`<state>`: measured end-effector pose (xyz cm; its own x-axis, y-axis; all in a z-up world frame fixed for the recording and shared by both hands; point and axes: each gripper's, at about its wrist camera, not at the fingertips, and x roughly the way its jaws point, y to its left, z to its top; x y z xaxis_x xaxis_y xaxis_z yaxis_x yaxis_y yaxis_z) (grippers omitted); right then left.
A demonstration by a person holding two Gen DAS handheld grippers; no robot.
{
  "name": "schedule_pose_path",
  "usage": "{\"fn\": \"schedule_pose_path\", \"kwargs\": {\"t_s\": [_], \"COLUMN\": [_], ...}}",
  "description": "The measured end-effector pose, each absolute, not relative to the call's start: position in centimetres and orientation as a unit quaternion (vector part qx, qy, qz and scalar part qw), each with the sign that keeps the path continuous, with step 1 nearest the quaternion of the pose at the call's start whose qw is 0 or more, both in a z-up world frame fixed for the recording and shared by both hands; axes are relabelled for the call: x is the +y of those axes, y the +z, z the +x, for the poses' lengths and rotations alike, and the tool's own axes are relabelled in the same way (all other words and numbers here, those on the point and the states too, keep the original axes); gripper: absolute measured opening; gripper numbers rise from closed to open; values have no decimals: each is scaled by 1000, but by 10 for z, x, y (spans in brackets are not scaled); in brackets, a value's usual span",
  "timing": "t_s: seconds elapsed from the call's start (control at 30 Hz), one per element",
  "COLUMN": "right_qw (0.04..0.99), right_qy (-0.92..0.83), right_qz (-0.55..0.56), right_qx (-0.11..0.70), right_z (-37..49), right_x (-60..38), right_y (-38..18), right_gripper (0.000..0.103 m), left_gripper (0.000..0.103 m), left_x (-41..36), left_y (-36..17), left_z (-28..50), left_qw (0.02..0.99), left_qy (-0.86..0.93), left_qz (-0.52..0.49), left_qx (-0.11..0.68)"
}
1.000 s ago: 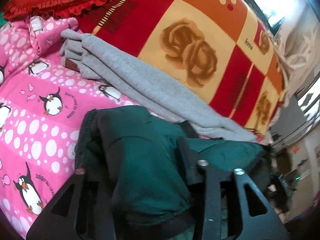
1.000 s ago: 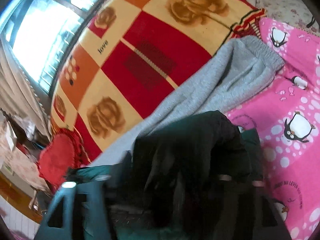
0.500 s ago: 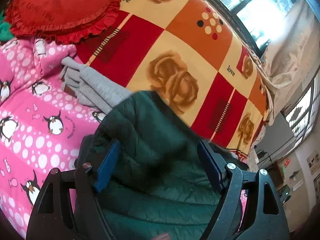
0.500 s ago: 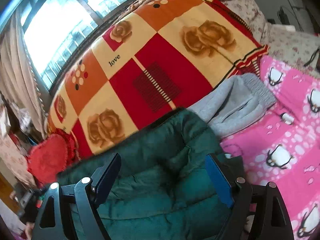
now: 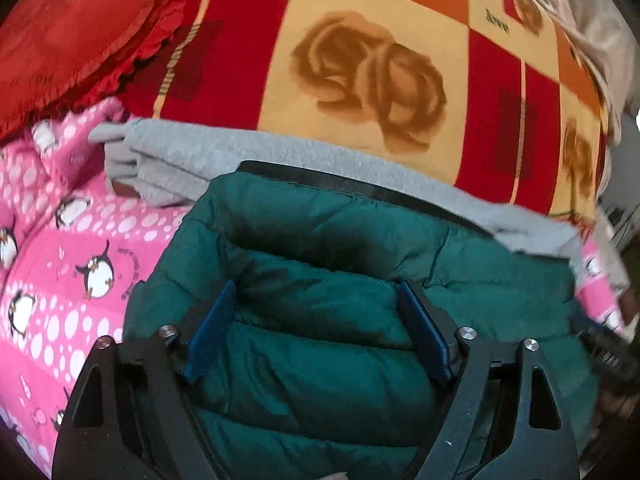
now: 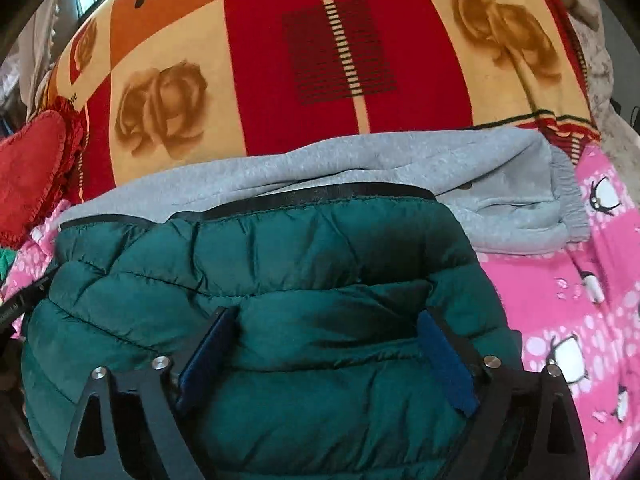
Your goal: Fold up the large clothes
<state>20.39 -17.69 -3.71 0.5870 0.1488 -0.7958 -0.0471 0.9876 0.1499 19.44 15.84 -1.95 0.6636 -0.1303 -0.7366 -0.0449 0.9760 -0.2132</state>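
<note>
Two splayed claws (image 5: 316, 304) (image 6: 328, 328), one jacket (image 5: 328, 264)

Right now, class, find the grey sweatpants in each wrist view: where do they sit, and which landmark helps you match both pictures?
Left wrist view: the grey sweatpants run as a band from middle left to right, behind the green puffer jacket.
Right wrist view: they cross the middle, elastic waistband at right.
Shared landmark: the rose-patterned blanket directly behind them.

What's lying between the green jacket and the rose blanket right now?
Grey sweatpants lie between the green jacket and the rose blanket, touching both; both wrist views show it.
</note>
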Motion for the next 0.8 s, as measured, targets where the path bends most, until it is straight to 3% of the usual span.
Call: {"fn": "schedule_pose_path", "kwargs": {"t_s": [0.17, 0.8], "right_qw": [890, 892], "right_qy": [60, 62], "right_qz": [58, 61], "right_qx": [449, 444], "right_z": [204, 196], "right_x": [-178, -175], "right_y": [-43, -41], "right_gripper": [94, 95], "left_gripper": [89, 90], "left_x": [155, 151], "left_y": [-33, -39], "left_z": [199, 193], "left_qw": [904, 914], "left_qy": [-26, -24], "left_qz": [-95, -90], "left_qx": [415, 395]}}
